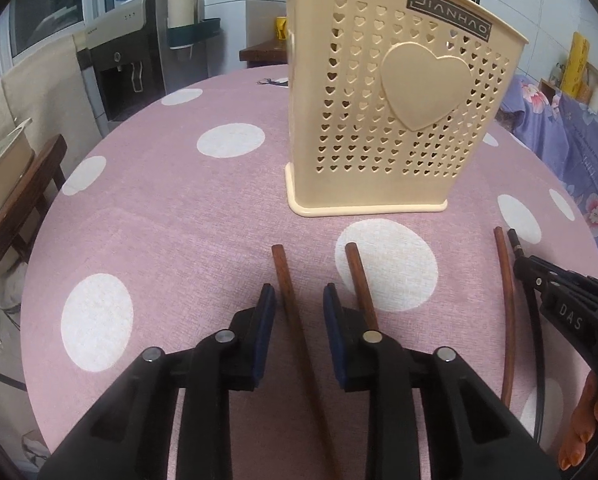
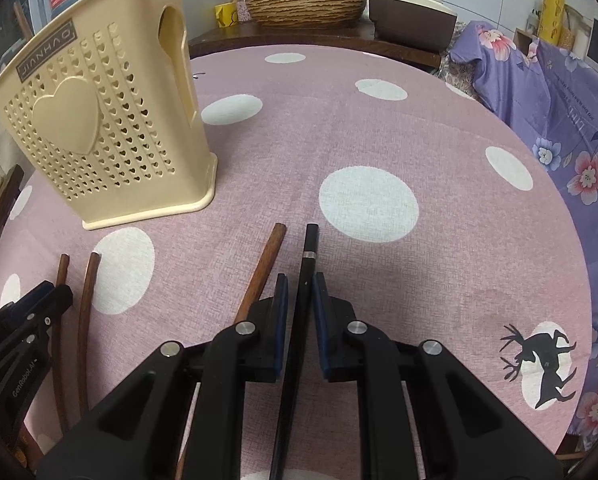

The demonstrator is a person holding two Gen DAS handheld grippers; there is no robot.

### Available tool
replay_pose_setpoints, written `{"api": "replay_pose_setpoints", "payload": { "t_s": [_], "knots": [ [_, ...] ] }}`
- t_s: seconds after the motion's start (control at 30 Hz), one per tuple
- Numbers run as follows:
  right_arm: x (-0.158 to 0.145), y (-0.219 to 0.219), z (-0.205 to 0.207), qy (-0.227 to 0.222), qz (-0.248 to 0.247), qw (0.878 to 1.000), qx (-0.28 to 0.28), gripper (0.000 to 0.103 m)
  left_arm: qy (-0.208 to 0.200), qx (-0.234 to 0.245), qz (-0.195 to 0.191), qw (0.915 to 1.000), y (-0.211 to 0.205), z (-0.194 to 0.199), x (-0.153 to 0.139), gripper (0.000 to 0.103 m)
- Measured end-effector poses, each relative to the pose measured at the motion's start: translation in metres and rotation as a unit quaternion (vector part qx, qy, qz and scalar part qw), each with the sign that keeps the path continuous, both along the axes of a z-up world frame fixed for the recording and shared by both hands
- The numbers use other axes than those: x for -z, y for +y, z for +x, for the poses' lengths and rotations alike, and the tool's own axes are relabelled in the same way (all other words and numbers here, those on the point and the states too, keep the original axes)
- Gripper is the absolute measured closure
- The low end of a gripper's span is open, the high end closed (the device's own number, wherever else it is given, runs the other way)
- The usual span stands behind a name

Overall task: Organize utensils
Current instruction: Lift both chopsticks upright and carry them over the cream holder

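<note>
A beige plastic utensil holder [image 1: 395, 92] with heart holes stands upright on the pink dotted tablecloth; it also shows in the right wrist view [image 2: 111, 120]. My left gripper [image 1: 299, 294] is open, its jaws on either side of a brown wooden chopstick [image 1: 287, 280] lying on the cloth. A second brown chopstick [image 1: 361, 280] lies just to its right, a third [image 1: 507, 300] further right. My right gripper [image 2: 299, 282] is closed around a black chopstick [image 2: 309, 248], with a brown chopstick [image 2: 265, 264] beside it on the left.
The round table [image 2: 379, 128] carries pink cloth with white dots. A wooden chair [image 1: 23, 200] stands at the left. A purple floral cloth [image 2: 559, 120] drapes furniture at the right. A wicker basket [image 2: 305, 4] and a water dispenser [image 1: 127, 60] stand behind the table.
</note>
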State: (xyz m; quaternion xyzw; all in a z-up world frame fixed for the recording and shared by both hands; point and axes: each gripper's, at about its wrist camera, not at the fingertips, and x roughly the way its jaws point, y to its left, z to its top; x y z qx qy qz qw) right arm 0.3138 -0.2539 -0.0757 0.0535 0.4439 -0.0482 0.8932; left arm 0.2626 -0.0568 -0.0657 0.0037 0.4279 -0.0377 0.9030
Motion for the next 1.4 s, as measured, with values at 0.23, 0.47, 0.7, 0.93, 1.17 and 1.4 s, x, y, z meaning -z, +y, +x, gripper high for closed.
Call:
{"api": "replay_pose_setpoints", "payload": {
  "t_s": [0.23,0.47,0.7,0.93,1.17,1.4],
  "knots": [
    [0.000,0.002,-0.002,-0.005,-0.010,1.000,0.002,0.089,-0.001,-0.011,0.004,0.9999,0.005,0.003,0.000,0.093],
    [0.000,0.004,0.000,-0.006,-0.015,1.000,-0.006,0.094,-0.001,-0.010,0.015,0.9998,0.002,0.005,0.001,0.093],
    [0.000,0.002,-0.001,-0.008,-0.008,1.000,-0.009,0.094,-0.001,-0.009,0.006,0.9999,0.002,0.002,0.000,0.094],
    [-0.002,-0.005,0.002,-0.014,0.046,0.999,-0.019,0.095,0.001,-0.005,-0.018,0.9998,0.009,0.007,-0.003,0.095],
    [-0.025,-0.016,-0.008,-0.051,0.112,0.992,-0.042,0.095,-0.027,0.006,-0.057,0.9980,0.016,0.000,-0.028,0.095],
    [-0.066,-0.027,-0.027,-0.099,0.132,0.984,-0.065,0.095,-0.080,0.024,-0.088,0.9926,0.021,-0.018,-0.076,0.095]
  ]
}}
